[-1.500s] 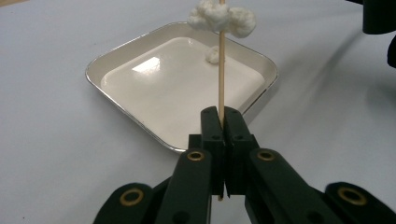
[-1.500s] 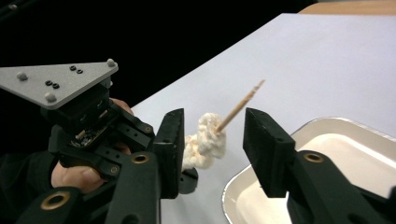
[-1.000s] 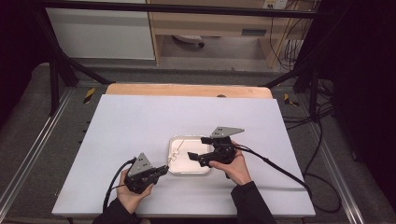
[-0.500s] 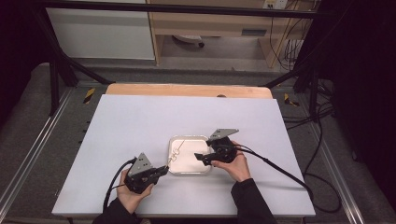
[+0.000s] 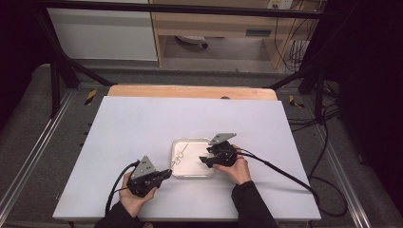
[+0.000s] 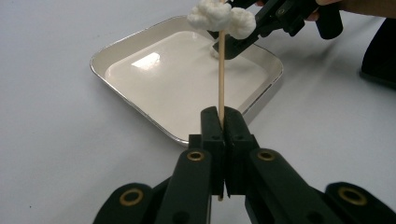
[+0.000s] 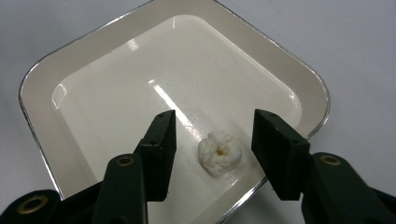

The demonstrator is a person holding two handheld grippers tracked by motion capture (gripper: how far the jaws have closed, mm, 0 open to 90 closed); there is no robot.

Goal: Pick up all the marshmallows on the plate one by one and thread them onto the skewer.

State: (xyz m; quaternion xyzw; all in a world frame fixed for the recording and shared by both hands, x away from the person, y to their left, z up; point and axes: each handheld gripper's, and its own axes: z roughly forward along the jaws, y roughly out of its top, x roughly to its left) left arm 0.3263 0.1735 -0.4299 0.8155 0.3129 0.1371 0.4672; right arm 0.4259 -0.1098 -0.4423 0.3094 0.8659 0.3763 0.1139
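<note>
At the bottom of the high view, a little left of centre, the left gripper (image 5: 164, 174) is held by a hand (image 5: 132, 199). Its jaws are pressed together on a thin wooden stick (image 6: 221, 70), as is seen in the left gripper view. The stick rises to the top centre of that frame, where white fluffy pieces (image 6: 221, 17) are threaded on it. Behind the stick, a shallow white tray (image 6: 116, 47) is placed on the white table (image 5: 142, 123). In the right gripper view, the jaws of the right gripper (image 7: 212, 154) are held apart above the tray (image 7: 46, 74). One white piece (image 7: 218, 153) with a small hole is seen between them, lying on the tray floor near its lower right rim.
</note>
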